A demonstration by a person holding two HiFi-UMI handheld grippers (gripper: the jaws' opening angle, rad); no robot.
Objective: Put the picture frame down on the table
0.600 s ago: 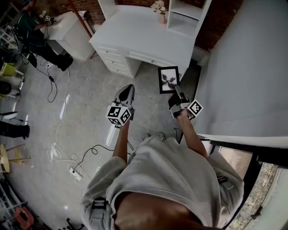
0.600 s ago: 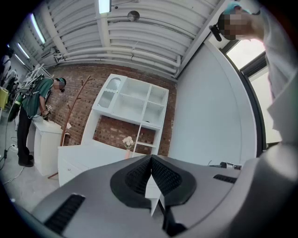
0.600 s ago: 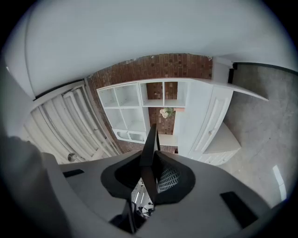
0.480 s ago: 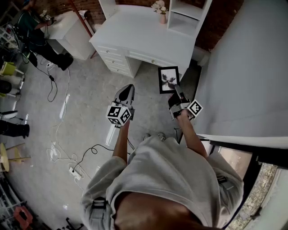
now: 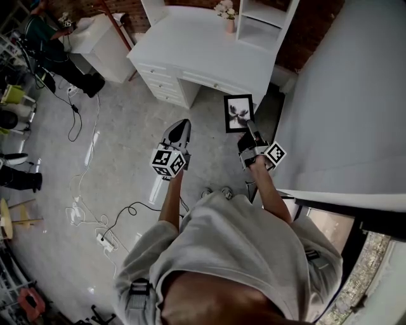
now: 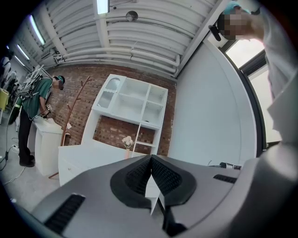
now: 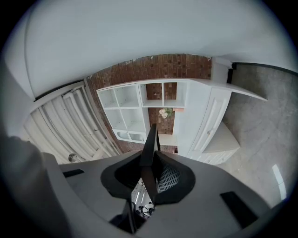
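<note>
A black picture frame (image 5: 239, 113) with a flower print is held in the air in front of the white desk (image 5: 209, 47). My right gripper (image 5: 248, 132) is shut on its lower edge. In the right gripper view the frame (image 7: 150, 144) shows edge-on, pinched between the ribbed pads. My left gripper (image 5: 178, 132) hangs level over the grey floor, left of the frame, its jaws shut with nothing between them. In the left gripper view the left gripper's tips (image 6: 151, 157) meet in front of the desk.
The desk carries a white shelf unit (image 5: 263, 22) and a small pink vase of flowers (image 5: 226, 14). A white wall panel (image 5: 342, 95) stands at the right. Cables (image 5: 82, 209) lie on the floor at the left. A person (image 5: 47, 38) stands by a white cabinet (image 5: 104, 44) at the far left.
</note>
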